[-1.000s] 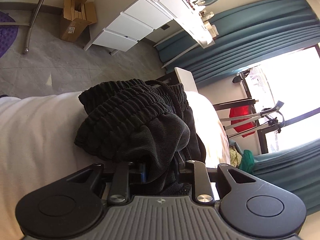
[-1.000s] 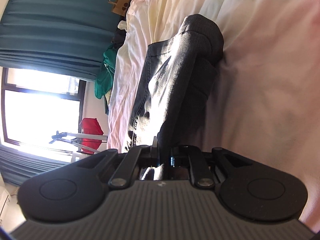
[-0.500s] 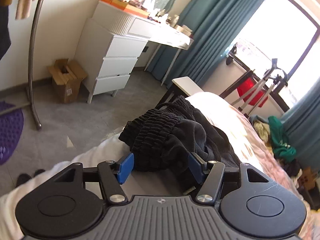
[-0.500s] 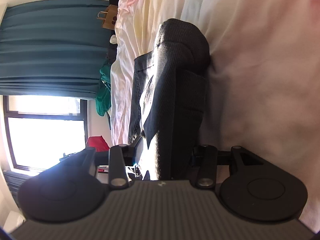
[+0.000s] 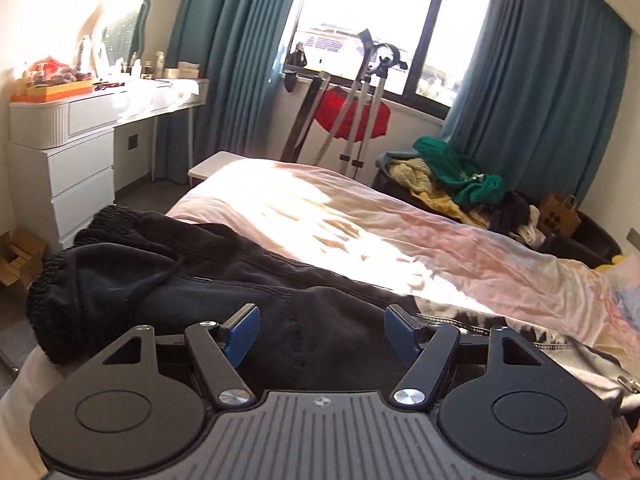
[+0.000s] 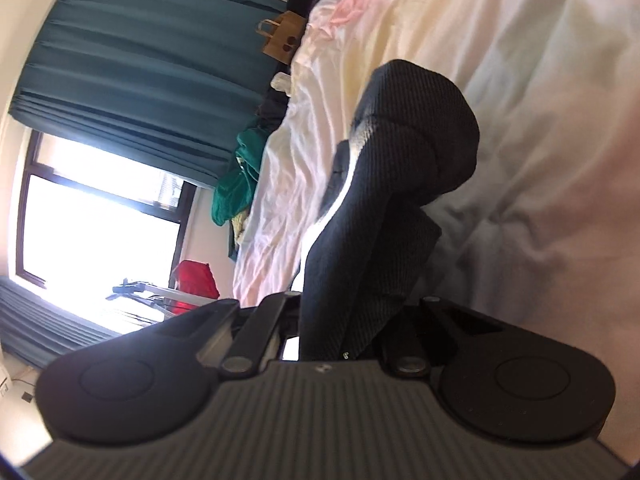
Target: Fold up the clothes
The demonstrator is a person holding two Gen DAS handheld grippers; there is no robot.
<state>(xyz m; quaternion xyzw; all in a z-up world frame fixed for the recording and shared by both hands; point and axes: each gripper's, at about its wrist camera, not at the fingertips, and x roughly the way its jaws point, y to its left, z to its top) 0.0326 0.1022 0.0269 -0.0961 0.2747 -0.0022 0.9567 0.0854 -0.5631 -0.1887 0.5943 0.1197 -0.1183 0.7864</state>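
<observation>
Black ribbed trousers [image 5: 168,280] lie along the near edge of the bed [image 5: 360,224], with the gathered waistband at the left. My left gripper [image 5: 320,332] hovers just above them, open and empty, its blue pads [image 5: 240,334] spread wide. In the right wrist view the same black trousers [image 6: 400,184] rise in a fold from the bed sheet [image 6: 540,120]. My right gripper [image 6: 348,320] is around the fabric with its jaws apart; the fingertips are hidden behind the cloth.
A white dresser and desk [image 5: 68,152] stand left of the bed. A drying rack with a red cloth [image 5: 352,116] stands at the window. A pile of green and yellow clothes [image 5: 452,176] and a paper bag [image 5: 560,216] lie beyond the bed.
My left gripper let go of the waistband, opened wide and swung to look level across the bed. My right gripper's jaws opened from the trouser fold, which still stands between them.
</observation>
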